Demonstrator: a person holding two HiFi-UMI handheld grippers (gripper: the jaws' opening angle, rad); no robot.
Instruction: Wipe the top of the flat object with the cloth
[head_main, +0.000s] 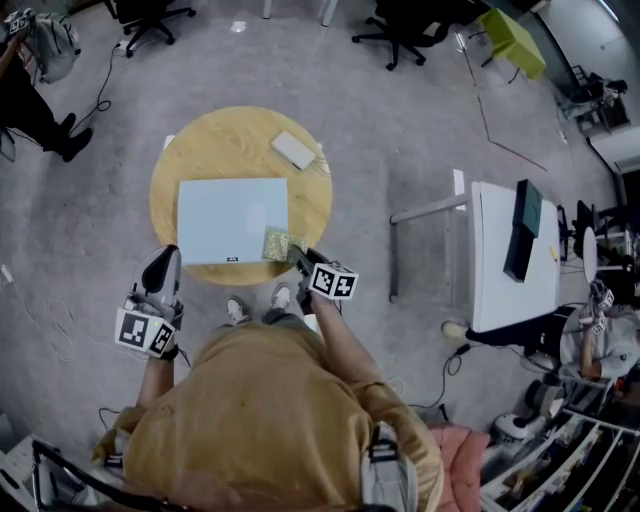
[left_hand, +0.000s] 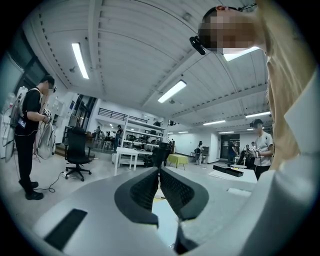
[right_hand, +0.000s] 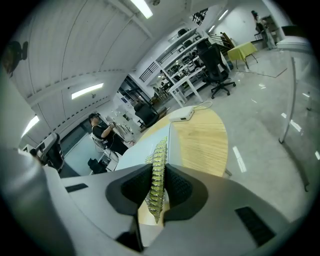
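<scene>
A pale blue flat panel (head_main: 232, 219) lies on the round wooden table (head_main: 210, 150). A yellow-green knobbly cloth (head_main: 280, 243) rests on the panel's near right corner, and my right gripper (head_main: 300, 258) is shut on its near edge. In the right gripper view the cloth (right_hand: 158, 172) stands pinched edge-on between the jaws, with the panel (right_hand: 145, 146) beyond. My left gripper (head_main: 160, 272) hangs off the table's near left edge, jaws closed together on nothing (left_hand: 158, 187).
A small white box (head_main: 293, 149) with a cable lies at the table's far right. The person's shoes (head_main: 255, 305) stand just under the near edge. A white desk (head_main: 510, 262) stands to the right; office chairs (head_main: 150, 15) and another person (head_main: 35, 95) are farther off.
</scene>
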